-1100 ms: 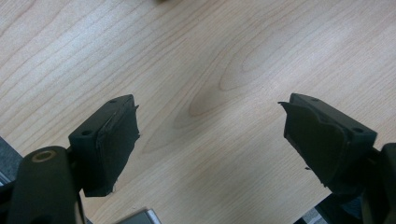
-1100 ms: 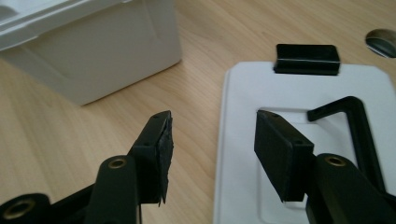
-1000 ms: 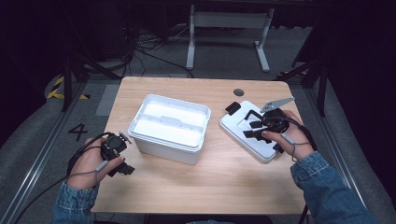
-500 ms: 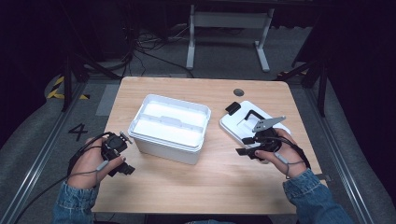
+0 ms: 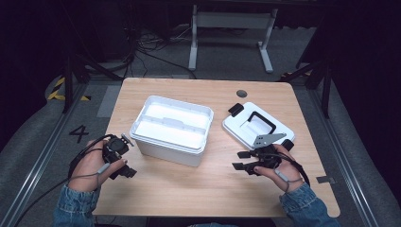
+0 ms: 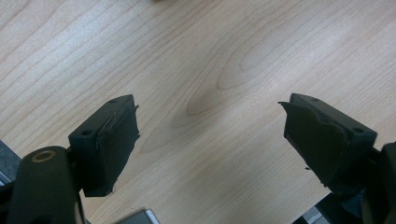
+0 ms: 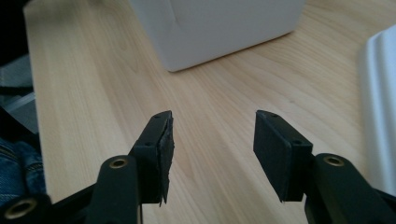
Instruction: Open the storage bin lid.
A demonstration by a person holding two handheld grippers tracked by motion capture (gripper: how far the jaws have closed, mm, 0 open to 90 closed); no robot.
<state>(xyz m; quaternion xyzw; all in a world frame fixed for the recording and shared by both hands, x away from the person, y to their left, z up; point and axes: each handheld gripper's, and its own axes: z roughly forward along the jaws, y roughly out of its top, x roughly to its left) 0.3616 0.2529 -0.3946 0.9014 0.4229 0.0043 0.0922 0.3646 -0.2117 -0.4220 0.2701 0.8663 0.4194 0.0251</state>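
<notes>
- Storage bin (image 5: 171, 128): white plastic, rectangular and uncovered, it stands slightly turned near the middle of the wooden table (image 5: 189, 189); a lower corner of it shows at the top of the right gripper view (image 7: 219, 28).
- Lid (image 5: 257, 126): white with a black handle and black latches at its ends, it lies flat on the table just to the right of the bin, apart from it; its white edge runs down the right side of the right gripper view (image 7: 380, 107).
- Right gripper (image 5: 242, 161): held in the person's right hand (image 5: 276, 168), it sits low over the table in front of the lid and right of the bin's front corner, jaws released and spread with only bare wood between them (image 7: 210, 154), pointing toward the bin.
- Left gripper (image 5: 124, 171): held in the left hand (image 5: 92, 163), it sits just left of the bin's front-left corner, jaws wide apart over bare wood (image 6: 210, 140), gripping nothing.
- Denim sleeves cover both forearms at the table's near edge.
- Small dark round disc (image 5: 241, 93): set in the tabletop behind the lid, near the far edge.
</notes>
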